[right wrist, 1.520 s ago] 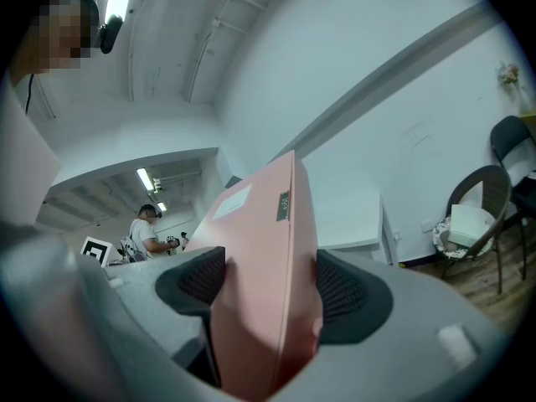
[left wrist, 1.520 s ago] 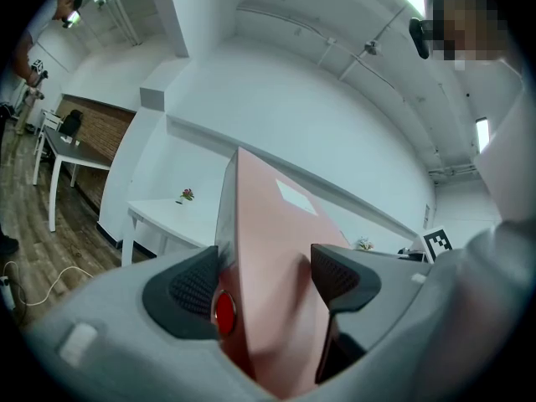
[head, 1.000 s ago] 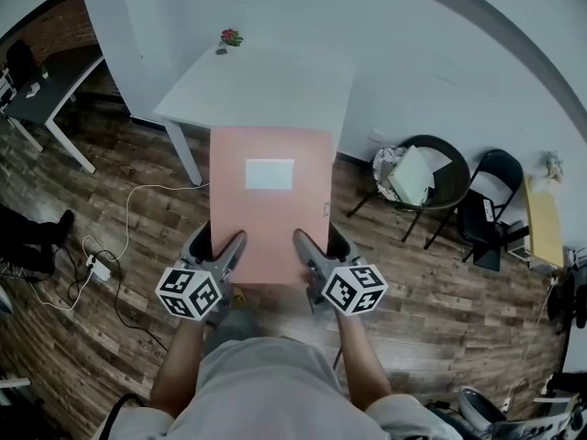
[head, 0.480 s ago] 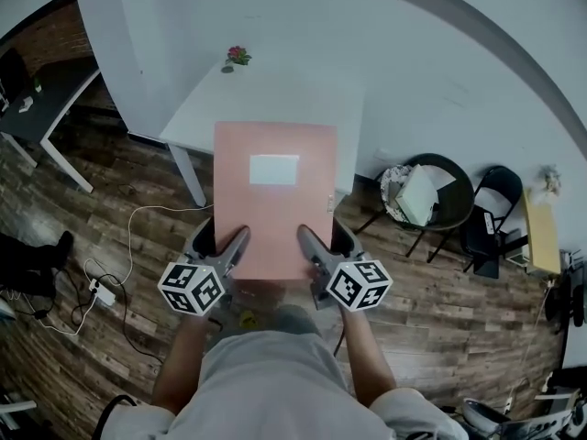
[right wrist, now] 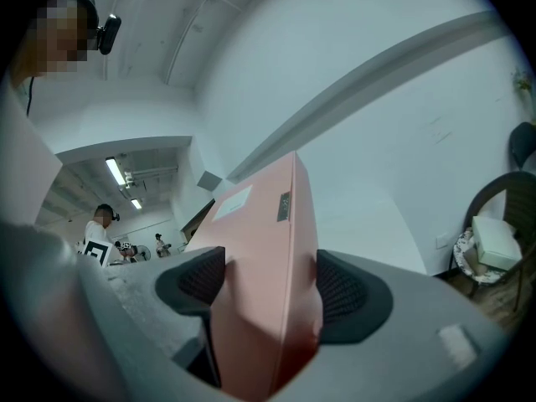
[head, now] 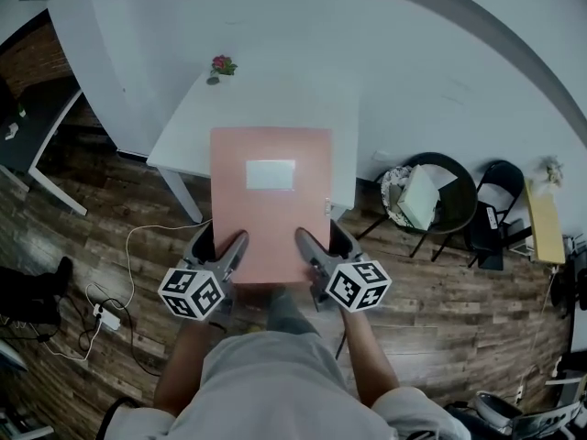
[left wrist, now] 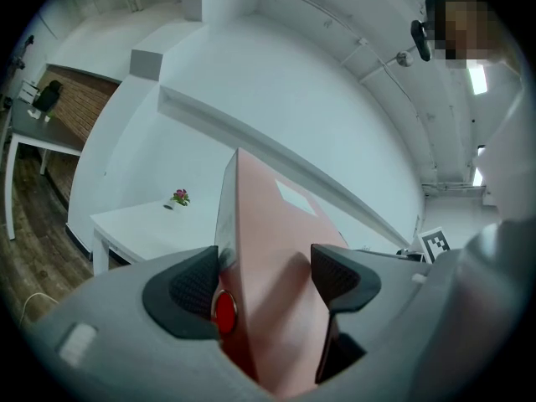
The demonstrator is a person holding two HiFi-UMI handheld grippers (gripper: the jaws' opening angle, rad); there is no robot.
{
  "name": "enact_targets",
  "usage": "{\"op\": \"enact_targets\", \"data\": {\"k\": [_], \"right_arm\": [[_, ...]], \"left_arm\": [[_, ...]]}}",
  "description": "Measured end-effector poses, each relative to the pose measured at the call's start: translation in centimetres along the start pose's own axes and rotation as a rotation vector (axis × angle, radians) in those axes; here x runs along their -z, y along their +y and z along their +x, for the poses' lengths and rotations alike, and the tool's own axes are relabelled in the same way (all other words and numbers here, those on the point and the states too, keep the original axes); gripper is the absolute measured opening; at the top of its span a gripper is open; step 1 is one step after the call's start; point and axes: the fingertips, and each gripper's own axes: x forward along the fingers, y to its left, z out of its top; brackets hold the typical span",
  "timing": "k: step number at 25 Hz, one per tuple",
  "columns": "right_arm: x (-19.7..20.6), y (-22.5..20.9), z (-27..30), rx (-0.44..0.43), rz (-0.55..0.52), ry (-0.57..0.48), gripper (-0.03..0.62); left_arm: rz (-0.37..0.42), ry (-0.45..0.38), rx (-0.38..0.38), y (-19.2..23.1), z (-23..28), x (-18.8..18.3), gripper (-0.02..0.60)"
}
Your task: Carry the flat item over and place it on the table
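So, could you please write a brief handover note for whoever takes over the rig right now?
Left gripper: shut on the pink folder, near-left edge.
Right gripper: shut on its near-right edge.
Folder: held in the air, its far end over the near edge of the white table in the head view. A small flower sits at the far corner.
Done: folder lifted and at the table.
Left: lower it flat onto the table, then open both grippers.

The right gripper — jaws clamped on a pink folder — faces a white wall.
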Motion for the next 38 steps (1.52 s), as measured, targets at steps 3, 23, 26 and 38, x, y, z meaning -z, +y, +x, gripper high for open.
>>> {"op": "enact_targets", "data": {"k": [3,23,26,38], "right_arm": [[-0.8,-2.2,2.8,0.008,0.009,0.002,0.336],[-7.9,-19.1,24.1,-0.003,0.07,0.114,0.336],[-9.1,-21.5,26.1,-0.012,0.073,0.117,0.336],[-10.6,-24.9,30.6,-0.019,0.105,0.129,0.336]], "left_arm": [[-0.001,0.012,0.005,1.5,3.5,-0.5,0.341],[-0.059,0.096,-0.071,11.7,28.7,-3.5,0.341],[-0.055,0.098,-0.082,12.2,31.8,-3.8,0.341],[-0.05,0.121,-0.106,14.3,37.0,-5.0,0.342]]}}
